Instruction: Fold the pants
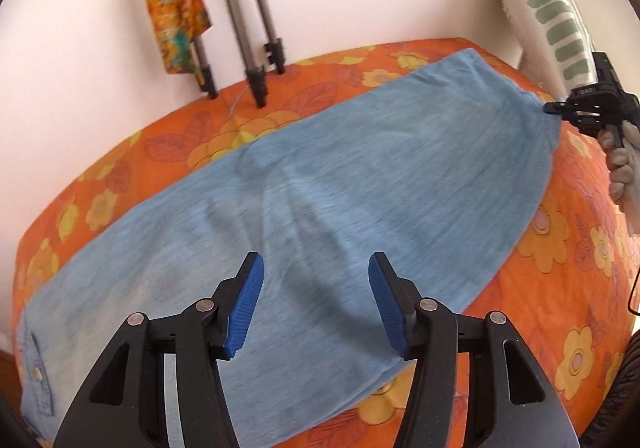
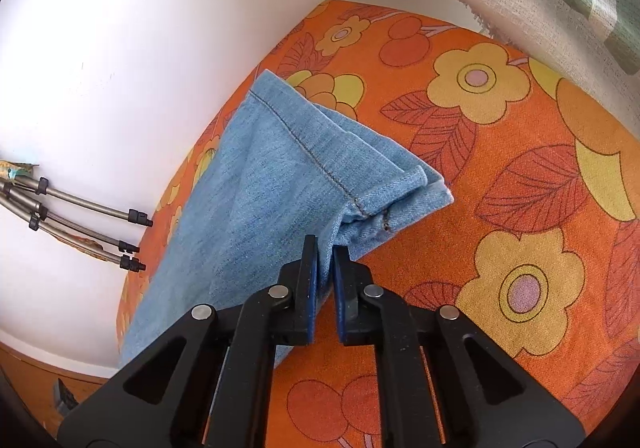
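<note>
- Light blue denim pants (image 1: pixel 320 200) lie stretched flat across a bed's orange floral sheet (image 1: pixel 568 240).
- The right gripper (image 2: pixel 325 248), jaws clamped narrow, pinches the hem end.
- The left gripper (image 1: pixel 316 304) hovers above the fabric, jaws wide.
- Tripod legs (image 1: pixel 248 48) lean against the wall.

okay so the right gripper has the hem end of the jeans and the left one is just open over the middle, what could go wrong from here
1. The right gripper pinches only a narrow corner near the hem of the jeans, so the denim may slip out when pulled.
2. The left gripper is open over the pants and holds nothing, so they could slide across the floral bedsheet instead of folding.
3. The tripod legs stand close to the pants' far edge; a swung leg might catch them.
</note>
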`<state>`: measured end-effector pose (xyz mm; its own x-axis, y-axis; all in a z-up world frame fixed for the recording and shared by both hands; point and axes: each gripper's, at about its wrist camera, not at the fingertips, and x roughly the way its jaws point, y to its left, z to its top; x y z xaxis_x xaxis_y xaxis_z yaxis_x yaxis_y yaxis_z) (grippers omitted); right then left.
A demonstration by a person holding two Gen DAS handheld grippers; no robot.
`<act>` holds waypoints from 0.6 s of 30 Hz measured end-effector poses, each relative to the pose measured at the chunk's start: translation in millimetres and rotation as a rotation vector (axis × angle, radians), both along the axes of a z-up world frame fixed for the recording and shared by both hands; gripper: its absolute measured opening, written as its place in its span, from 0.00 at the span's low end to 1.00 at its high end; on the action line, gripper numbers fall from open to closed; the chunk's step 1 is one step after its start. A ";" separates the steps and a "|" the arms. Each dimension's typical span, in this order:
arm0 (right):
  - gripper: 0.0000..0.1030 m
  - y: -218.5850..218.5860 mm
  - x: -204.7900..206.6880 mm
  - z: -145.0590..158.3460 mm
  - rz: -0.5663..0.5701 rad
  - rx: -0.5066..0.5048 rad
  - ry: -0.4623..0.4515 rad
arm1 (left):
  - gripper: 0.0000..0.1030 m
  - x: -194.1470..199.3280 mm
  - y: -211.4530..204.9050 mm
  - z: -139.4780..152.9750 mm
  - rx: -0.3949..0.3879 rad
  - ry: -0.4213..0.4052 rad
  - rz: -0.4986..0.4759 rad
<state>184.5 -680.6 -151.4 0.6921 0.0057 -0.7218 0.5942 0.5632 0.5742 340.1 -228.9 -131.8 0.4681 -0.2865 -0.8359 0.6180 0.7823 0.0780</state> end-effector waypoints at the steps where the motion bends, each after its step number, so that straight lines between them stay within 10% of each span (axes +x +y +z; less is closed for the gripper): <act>1: 0.06 2.9 0.5 9.8 0.016 -0.023 -0.016 | 0.49 5.8 7.8 -6.7 0.021 -0.005 0.028; 6: 0.05 26.6 -13.2 78.9 0.098 -0.277 -0.141 | 0.49 11.2 19.6 -28.4 0.047 -0.002 0.055; 18: 0.14 12.0 -0.3 14.5 0.120 -0.265 0.175 | 0.49 -22.7 0.2 -24.8 0.120 -0.014 -0.068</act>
